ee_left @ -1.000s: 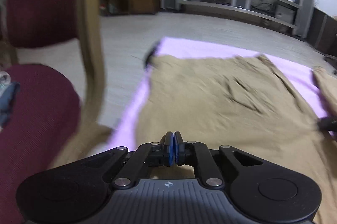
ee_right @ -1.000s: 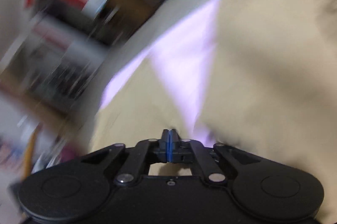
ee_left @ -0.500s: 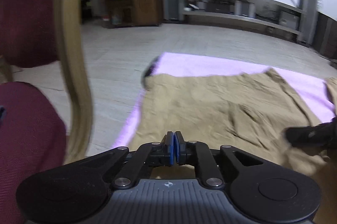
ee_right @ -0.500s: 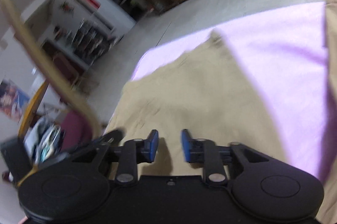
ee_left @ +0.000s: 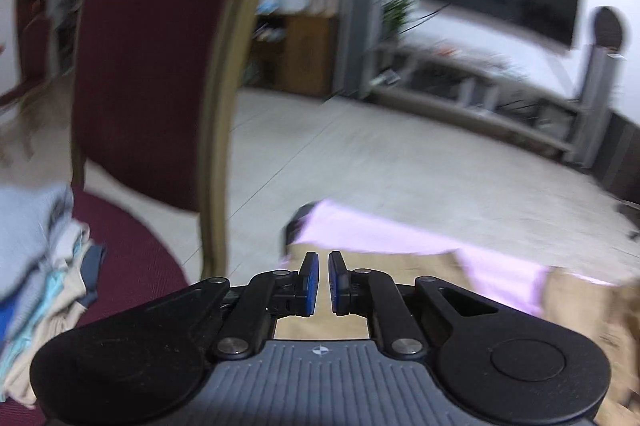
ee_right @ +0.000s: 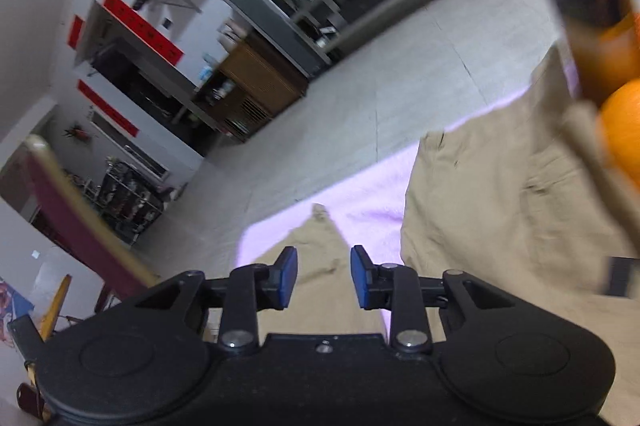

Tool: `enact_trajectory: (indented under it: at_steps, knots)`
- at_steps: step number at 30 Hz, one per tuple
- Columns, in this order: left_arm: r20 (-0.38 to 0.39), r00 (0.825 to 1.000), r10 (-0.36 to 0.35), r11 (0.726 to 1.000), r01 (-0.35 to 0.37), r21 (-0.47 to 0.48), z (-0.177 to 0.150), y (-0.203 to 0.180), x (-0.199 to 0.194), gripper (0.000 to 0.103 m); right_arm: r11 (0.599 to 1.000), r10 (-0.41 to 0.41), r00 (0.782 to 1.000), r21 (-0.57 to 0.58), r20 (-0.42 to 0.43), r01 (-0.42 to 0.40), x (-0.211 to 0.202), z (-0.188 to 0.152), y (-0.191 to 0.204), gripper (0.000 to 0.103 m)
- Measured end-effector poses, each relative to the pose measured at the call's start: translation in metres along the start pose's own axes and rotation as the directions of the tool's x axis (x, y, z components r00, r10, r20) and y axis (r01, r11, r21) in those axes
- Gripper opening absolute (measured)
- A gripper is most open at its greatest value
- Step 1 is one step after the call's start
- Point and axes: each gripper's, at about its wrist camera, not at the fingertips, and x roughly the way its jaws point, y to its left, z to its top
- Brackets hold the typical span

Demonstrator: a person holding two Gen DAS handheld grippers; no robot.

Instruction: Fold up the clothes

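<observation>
Stack of clothes [ee_left: 36, 266]: at the far left of the left wrist view, a pile of pale blue, white and beige pieces rests on the maroon seat of a chair [ee_left: 160, 66]; whether they are folded or waiting I cannot tell.

Left gripper [ee_left: 323, 284]: raised above the near edge of the cloth, its blue pads stand a narrow slit apart with nothing between them.

Purple mat [ee_left: 360, 230]: spread on the pale tiled floor [ee_left: 360, 154], one corner pointing toward the chair.

Tan garment [ee_right: 500, 210]: lies on the mat, mostly flat with light creases; in the right wrist view one large panel fills the right side and a narrower tan part with a pointed end runs up between the fingers, a strip of mat showing between the two.

Right gripper [ee_right: 324, 276]: its pads are well apart, poised over the narrower tan part and gripping nothing.

Upper right of the right wrist view: a blurred dark and orange shape; I cannot tell what it is.

Progress: the garment looks laid out and partly arranged, but no neat, compact fold is visible.

Left to do: I judge most of the folding lies ahead, namely taking an edge, bringing the parts over one another, then smoothing.
</observation>
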Motion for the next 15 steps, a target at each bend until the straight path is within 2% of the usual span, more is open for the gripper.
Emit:
enact_trajectory:
  at_steps: [2, 4, 7, 9, 12, 13, 15]
  knots:
    - [-0.01, 0.996, -0.091, 0.995, 0.091, 0.034, -0.012, -0.016, -0.031, 0.01, 1.0, 0.004, 1.0, 0.002, 0.021, -0.004, -0.036, -0.002, 0.0, 0.037]
    - [-0.042, 0.984, -0.175, 0.982, 0.178, 0.07, -0.03, -0.032, -0.057, 0.01, 1.0, 0.015, 0.999, 0.012, 0.047, -0.016, -0.068, -0.004, -0.004, 0.038]
    - [-0.142, 0.953, -0.266, 0.953, 0.283, 0.111, -0.065, -0.06, -0.064, 0.01, 0.999, 0.031, 0.996, 0.019, 0.078, -0.032, -0.095, -0.016, -0.008, 0.039]
    - [-0.211, 0.926, -0.315, 0.93, 0.345, 0.125, -0.087, -0.081, -0.062, 0.01, 1.0, 0.017, 0.996, 0.005, 0.084, -0.018, -0.095, -0.026, -0.014, 0.039]
    - [-0.269, 0.903, -0.334, 0.905, 0.387, 0.175, -0.109, -0.114, -0.037, 0.01, 1.0, -0.021, 0.998, 0.016, 0.055, 0.02, -0.079, -0.039, -0.034, 0.034]
    - [-0.279, 0.9, -0.336, 0.898, 0.395, 0.195, -0.116, -0.122, -0.029, 0.01, 0.999, -0.04, 0.998, 0.026, 0.051, 0.039, -0.071, -0.042, -0.042, 0.029]
    - [-0.262, 0.911, -0.318, 0.886, 0.384, 0.26, -0.132, -0.141, -0.017, 0.01, 0.995, -0.091, 0.994, 0.035, 0.058, 0.089, -0.054, -0.047, -0.062, 0.028]
